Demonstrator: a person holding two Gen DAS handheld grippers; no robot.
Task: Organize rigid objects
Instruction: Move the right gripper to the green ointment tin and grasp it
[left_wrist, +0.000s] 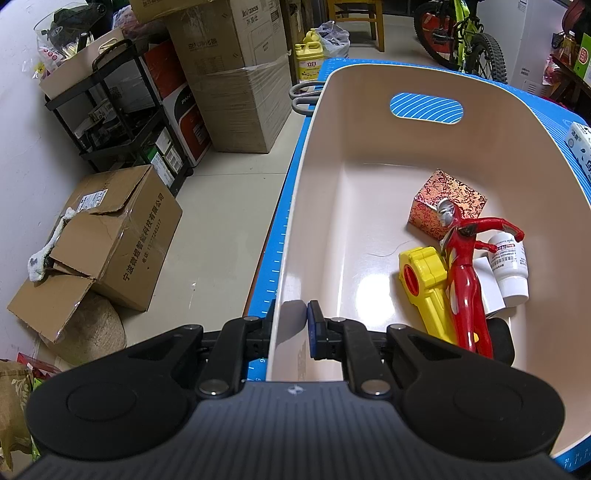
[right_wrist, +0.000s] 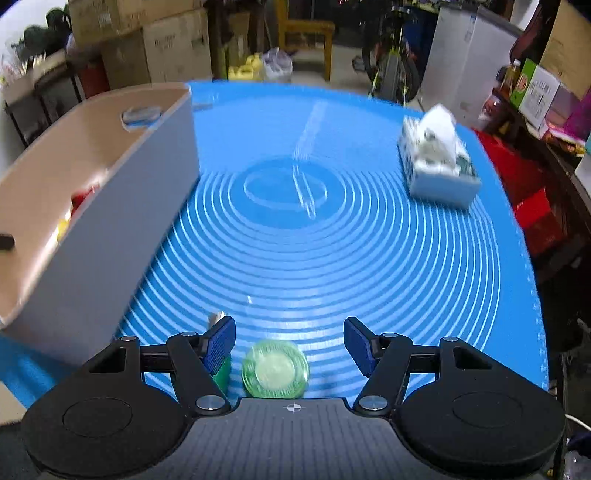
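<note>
My left gripper (left_wrist: 291, 325) pinched the near wall of the big cream bin (left_wrist: 325, 155), one finger outside the wall and one inside, pressed tight on it. The bin sat on the blue mat (right_wrist: 332, 240).

Inside the bin, over on the far right side, lay a small pile of things. There was a red and gold patterned box (left_wrist: 447, 203). A red toy figure (left_wrist: 465, 273) lay on top of the pile, its head against the box. A yellow plastic toy (left_wrist: 424, 288) lay just beside the figure, touching it. A white bottle (left_wrist: 508, 266) lay on its side under the figure's arm.

My right gripper (right_wrist: 290, 345) was above the mat with its jaws spread apart and holding nothing. A round green thing (right_wrist: 275, 369) sat on the mat right between my fingers, but they did not touch it. It looked blurry, so I could not tell what it was. Another small green piece (right_wrist: 221, 373) peeked out under my left finger. A white tissue box (right_wrist: 436, 162) sat far off on the mat.
</note>
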